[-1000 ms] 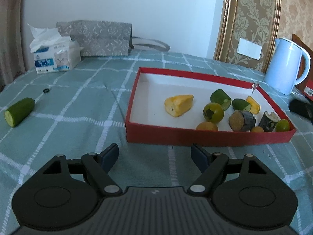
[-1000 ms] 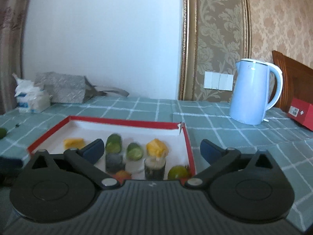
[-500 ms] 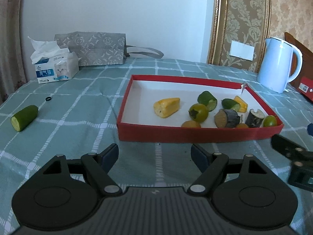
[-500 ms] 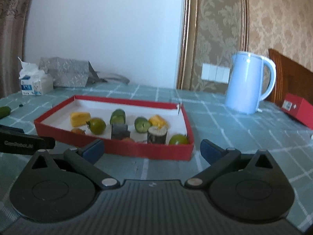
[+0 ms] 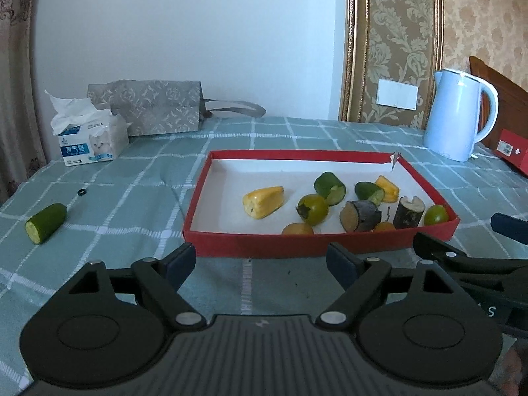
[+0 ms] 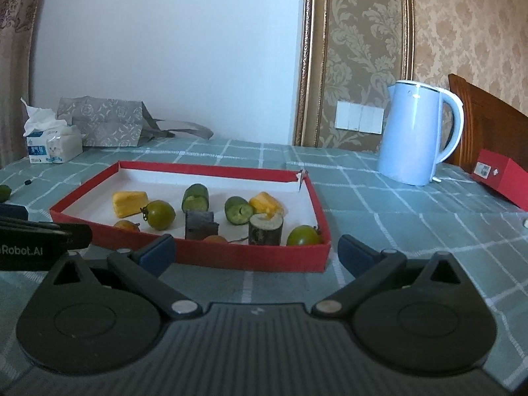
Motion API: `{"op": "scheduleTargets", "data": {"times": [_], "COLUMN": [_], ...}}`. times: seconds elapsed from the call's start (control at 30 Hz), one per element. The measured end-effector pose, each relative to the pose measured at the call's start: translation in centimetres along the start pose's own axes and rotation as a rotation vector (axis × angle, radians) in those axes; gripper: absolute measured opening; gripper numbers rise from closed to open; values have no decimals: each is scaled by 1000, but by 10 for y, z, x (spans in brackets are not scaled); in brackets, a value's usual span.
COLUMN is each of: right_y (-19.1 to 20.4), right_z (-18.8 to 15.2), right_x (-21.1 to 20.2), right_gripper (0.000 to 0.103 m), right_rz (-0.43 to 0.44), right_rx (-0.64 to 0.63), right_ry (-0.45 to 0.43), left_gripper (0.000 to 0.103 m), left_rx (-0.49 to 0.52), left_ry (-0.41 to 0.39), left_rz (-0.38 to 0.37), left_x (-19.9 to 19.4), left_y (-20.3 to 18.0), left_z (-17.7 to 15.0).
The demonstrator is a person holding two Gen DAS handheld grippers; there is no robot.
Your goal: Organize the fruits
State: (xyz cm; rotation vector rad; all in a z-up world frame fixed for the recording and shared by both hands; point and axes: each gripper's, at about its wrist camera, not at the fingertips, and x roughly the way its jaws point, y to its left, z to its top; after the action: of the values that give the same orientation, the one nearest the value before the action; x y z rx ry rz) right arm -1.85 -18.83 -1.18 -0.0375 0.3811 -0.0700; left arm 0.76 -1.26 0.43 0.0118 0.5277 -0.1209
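Left gripper [image 5: 260,265], empty, has just spread its jaws wider and drawn back from the red tray [image 5: 316,247]; the cucumber piece [image 5: 46,222] at left waits outside. Right gripper [image 6: 252,254] also gapes empty.

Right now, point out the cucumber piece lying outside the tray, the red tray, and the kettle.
cucumber piece [image 5: 46,222], left wrist view, green skin.
red tray [image 5: 297,245], left wrist view, near wall.
kettle [image 6: 409,142], right wrist view, body.
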Motion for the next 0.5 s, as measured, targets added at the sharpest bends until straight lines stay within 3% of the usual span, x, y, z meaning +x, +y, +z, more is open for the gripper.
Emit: {"op": "scheduleTargets", "data": {"times": [0.5], "right_y": [-4], "right_z": [-2], "right_x": [5], "right_gripper": [103], "right_rz": [-29], "right_rx": [20], "right_ry": [33], "left_gripper": [87], "left_rx": [3], "left_ry": [-10], "left_rz": [12], "left_x": [-7], "left_y": [-5], "left_z": [5]}}
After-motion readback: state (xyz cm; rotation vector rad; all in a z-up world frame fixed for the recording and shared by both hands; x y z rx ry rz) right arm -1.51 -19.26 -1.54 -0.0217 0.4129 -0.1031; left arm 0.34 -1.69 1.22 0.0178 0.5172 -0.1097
